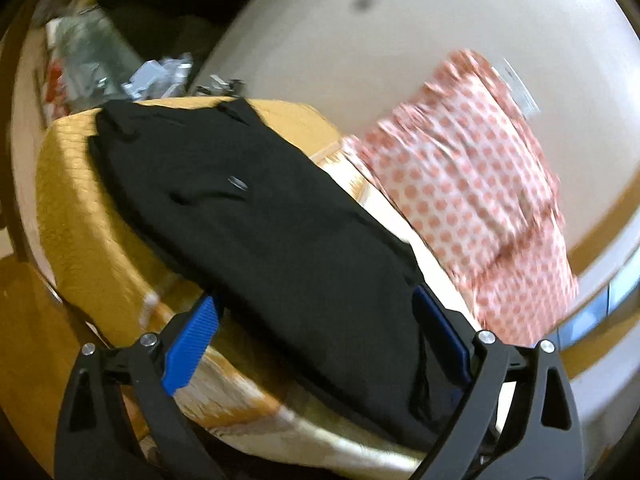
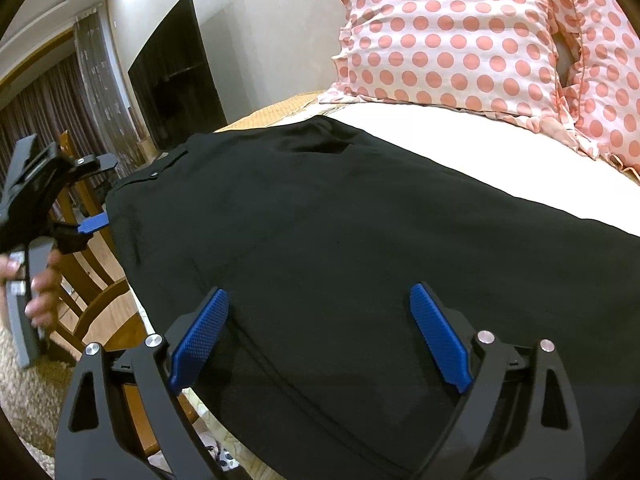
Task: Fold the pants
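Note:
Black pants (image 1: 256,216) lie flat on the bed, also filling the right wrist view (image 2: 340,240), with the waistband and a button at the far end. My left gripper (image 1: 316,300) is open, its blue pads on either side of the near end of the pants. It also shows in the right wrist view (image 2: 94,224) at the pants' left edge, held in a hand. My right gripper (image 2: 320,292) is open, its blue pads spread just above the black cloth.
A pink polka-dot pillow (image 2: 460,36) lies at the head of the bed, also in the left wrist view (image 1: 472,200). A yellow bedspread (image 1: 76,216) covers the bed. A wooden chair (image 2: 88,280) stands beside the bed. A dark TV (image 2: 172,76) hangs on the wall.

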`<state>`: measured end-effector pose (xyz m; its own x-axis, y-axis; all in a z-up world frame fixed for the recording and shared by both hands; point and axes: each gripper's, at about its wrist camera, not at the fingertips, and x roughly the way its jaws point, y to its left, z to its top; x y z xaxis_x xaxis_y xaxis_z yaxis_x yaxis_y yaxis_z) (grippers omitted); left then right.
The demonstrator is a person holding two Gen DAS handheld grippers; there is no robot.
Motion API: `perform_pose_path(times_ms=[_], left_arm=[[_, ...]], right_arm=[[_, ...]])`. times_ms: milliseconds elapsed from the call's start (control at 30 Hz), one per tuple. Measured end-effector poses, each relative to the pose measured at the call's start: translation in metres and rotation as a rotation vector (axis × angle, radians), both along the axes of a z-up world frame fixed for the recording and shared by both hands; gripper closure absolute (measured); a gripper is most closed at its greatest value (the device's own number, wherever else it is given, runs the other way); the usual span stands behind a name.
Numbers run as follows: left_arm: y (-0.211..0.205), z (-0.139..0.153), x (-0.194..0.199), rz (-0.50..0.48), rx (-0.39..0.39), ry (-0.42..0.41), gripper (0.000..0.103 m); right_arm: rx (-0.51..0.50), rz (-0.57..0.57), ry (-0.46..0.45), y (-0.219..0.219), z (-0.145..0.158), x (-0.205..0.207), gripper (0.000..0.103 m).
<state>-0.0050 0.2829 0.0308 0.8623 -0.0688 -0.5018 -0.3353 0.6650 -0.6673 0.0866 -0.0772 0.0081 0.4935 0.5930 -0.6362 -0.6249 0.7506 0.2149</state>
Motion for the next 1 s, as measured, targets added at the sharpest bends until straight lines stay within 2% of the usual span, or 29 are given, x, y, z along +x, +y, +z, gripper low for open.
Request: perform_pose_path(times_ms=[133,300,400,433,500,567,667,767,833,867,967,1000], left_arm=[[0.038,-0.013,-0.01,0.142,-0.063,0.021,0.011],[0.063,-0.013,0.0,0.139,-0.161,0.012,0.013],[0.074,-0.016,0.006,0.156,-0.204,0.019,0.021],[0.077,-0.017,0.008,0.163,-0.214,0.024,0.029],[0.083,-0.023,0.012,0.188,-0.221,0.052,0.063],[0.087,-0.03,0.016,0.196,-0.206,0.082,0.08],[0.08,-0.023,0.018,0.186,-0.123,0.102,0.085],[0.055,0.008,0.027,0.167,0.067,0.122,0.087],[0.035,0.031,0.032,0.14,0.153,0.104,0.088],[0.018,0.049,0.037,0.113,0.221,0.089,0.088],[-0.03,0.084,0.05,0.031,0.356,0.05,0.088],[-0.058,0.1,0.058,-0.022,0.419,0.031,0.088]], right_arm=[[0.017,-0.003,-0.001,-0.002,-0.001,-0.001,0.009],[0.086,-0.016,0.022,-0.011,-0.001,0.0,0.008],[0.141,-0.025,0.048,-0.025,0.0,0.0,0.008],[0.148,-0.031,0.048,-0.031,0.0,0.0,0.008],[0.153,-0.046,0.041,-0.04,0.001,-0.002,0.008],[0.172,-0.066,0.036,-0.052,0.002,-0.004,0.008],[0.203,-0.092,0.04,-0.071,0.003,-0.005,0.008],[0.229,-0.129,0.035,-0.093,0.006,-0.008,0.008],[0.25,-0.162,0.028,-0.111,0.009,-0.009,0.008],[0.26,-0.178,0.026,-0.119,0.009,-0.01,0.007],[0.286,-0.242,0.013,-0.149,0.011,-0.014,0.007],[0.292,-0.266,0.012,-0.158,0.011,-0.014,0.006]])
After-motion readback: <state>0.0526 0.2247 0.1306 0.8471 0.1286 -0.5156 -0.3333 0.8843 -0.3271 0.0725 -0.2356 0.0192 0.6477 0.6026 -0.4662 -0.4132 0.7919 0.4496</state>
